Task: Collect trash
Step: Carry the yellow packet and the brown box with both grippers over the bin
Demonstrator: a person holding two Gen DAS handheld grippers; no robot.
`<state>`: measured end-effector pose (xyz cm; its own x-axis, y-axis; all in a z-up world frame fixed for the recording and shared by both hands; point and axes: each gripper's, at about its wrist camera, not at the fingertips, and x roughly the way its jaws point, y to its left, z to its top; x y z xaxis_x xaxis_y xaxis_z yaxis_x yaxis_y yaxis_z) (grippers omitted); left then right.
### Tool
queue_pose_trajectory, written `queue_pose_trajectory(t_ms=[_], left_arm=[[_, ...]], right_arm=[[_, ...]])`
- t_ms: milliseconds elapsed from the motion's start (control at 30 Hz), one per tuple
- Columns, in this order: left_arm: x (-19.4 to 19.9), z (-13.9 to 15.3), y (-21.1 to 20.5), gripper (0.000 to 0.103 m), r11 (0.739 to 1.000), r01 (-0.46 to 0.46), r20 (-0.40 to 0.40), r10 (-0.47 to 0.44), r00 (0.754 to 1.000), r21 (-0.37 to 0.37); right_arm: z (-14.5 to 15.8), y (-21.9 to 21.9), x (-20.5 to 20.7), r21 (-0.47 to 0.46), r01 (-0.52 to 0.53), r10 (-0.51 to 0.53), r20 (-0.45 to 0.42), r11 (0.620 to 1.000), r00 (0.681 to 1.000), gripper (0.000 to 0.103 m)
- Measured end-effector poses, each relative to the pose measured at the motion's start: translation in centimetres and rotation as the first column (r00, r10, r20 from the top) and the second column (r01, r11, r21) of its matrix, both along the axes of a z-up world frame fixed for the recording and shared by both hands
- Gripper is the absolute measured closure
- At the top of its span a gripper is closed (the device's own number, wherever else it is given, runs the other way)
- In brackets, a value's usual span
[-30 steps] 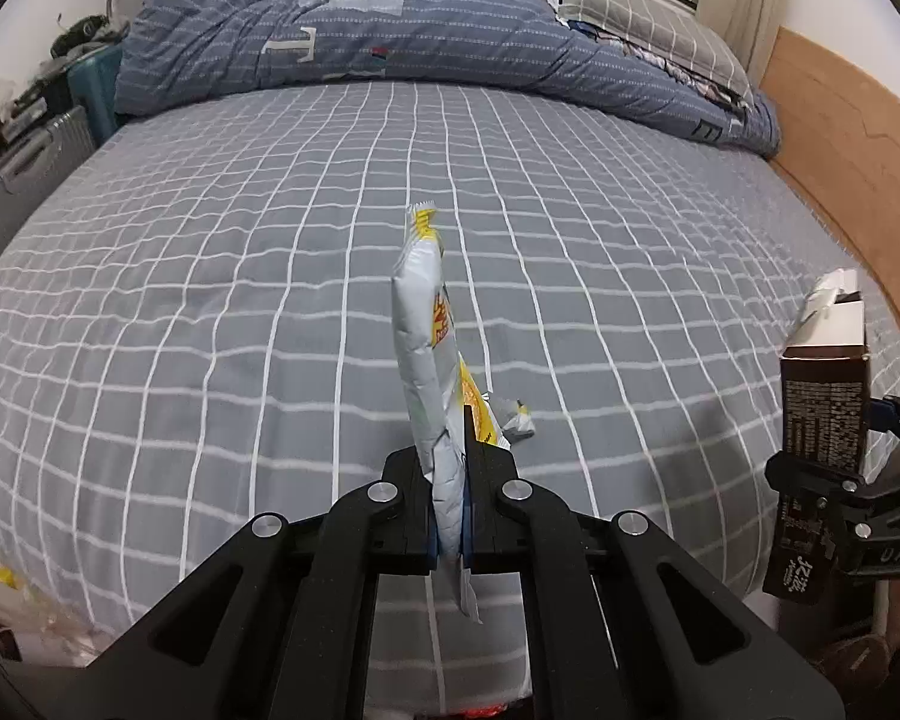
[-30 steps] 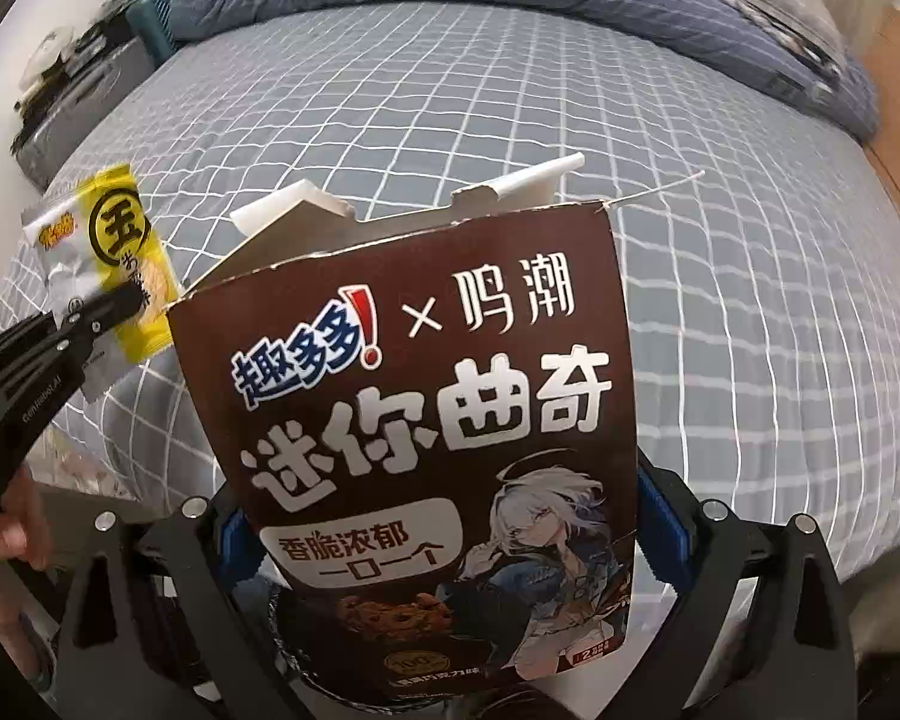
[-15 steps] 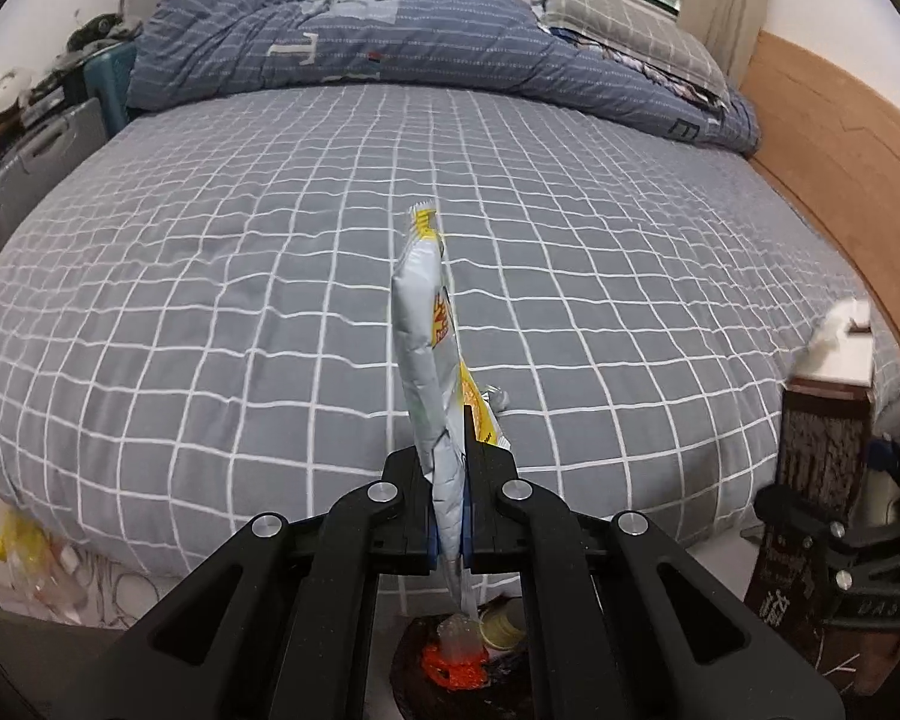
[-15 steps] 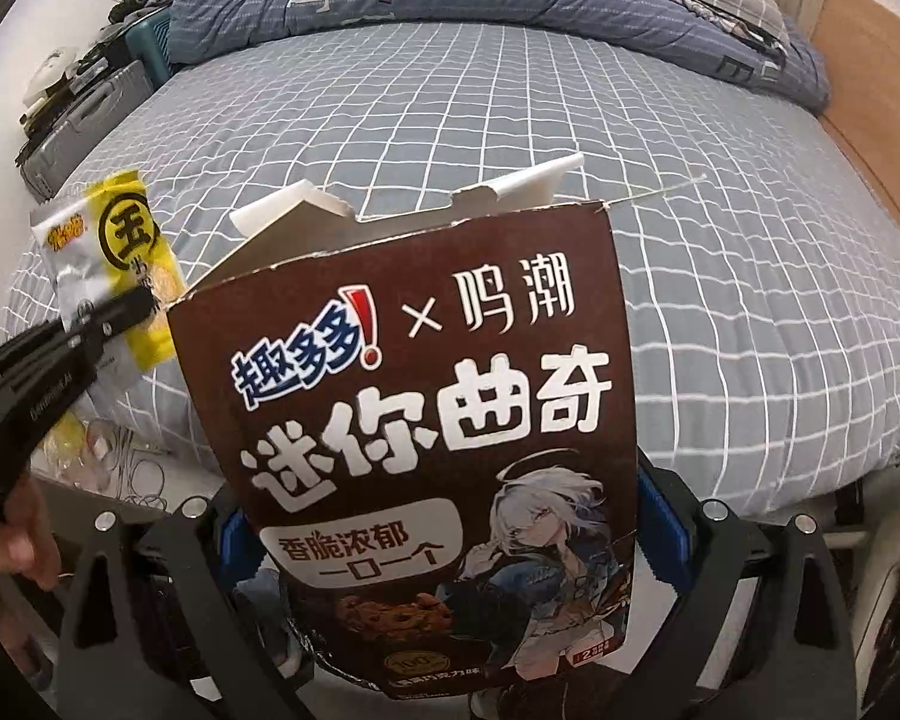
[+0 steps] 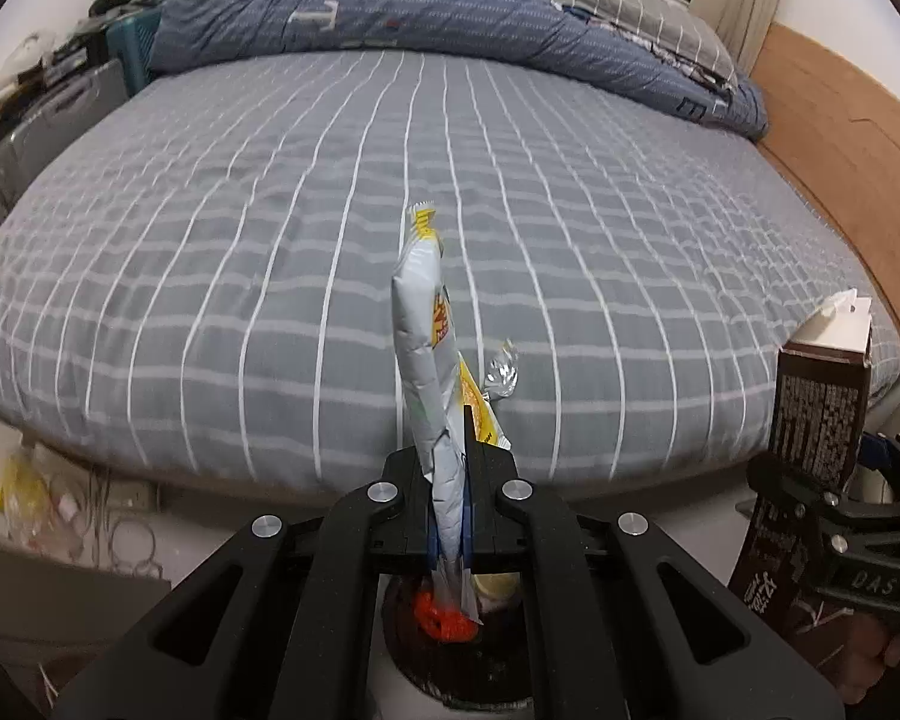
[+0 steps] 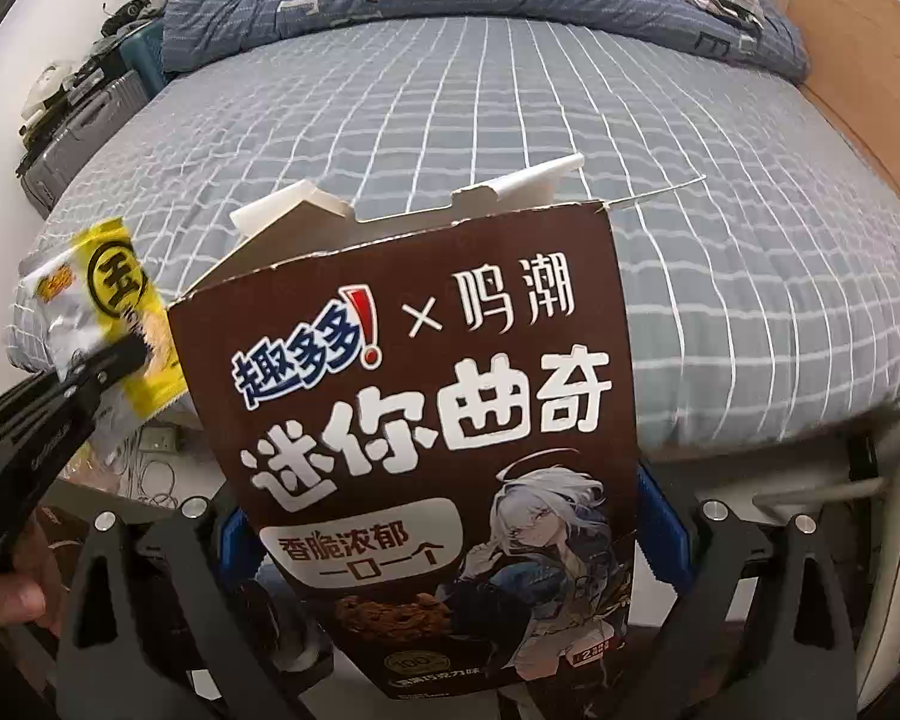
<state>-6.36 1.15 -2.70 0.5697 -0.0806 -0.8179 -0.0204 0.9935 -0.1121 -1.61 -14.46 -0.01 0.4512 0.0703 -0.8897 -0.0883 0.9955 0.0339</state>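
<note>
wrapper [image 5: 417,324] in left tool [image 5: 450,480] | box [image 6: 426,396] in right tool [image 6: 444,540], right of wrapper | bed [image 5: 270,210] behind

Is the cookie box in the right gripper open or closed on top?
Open: the cookie box has white top flaps standing apart.

Left gripper [image 5: 450,468] clamped, right gripper [image 6: 444,534] clamped

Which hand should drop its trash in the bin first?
Probably left. The left gripper holds the wrapper directly above the bin; the right gripper's box is off to the side.
</note>
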Motion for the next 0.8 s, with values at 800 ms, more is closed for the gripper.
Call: queue_pose_trajectory(t_ms=[800], left_arm=[[-8.6,-5.8,0.5,0.099,0.999,-0.040,-0.129,0.040,0.991,-0.001]], right_arm=[[-6.9,0.5,-6.8,0.008,0.040,-0.039,-0.118,0.999,0.992,0.010]])
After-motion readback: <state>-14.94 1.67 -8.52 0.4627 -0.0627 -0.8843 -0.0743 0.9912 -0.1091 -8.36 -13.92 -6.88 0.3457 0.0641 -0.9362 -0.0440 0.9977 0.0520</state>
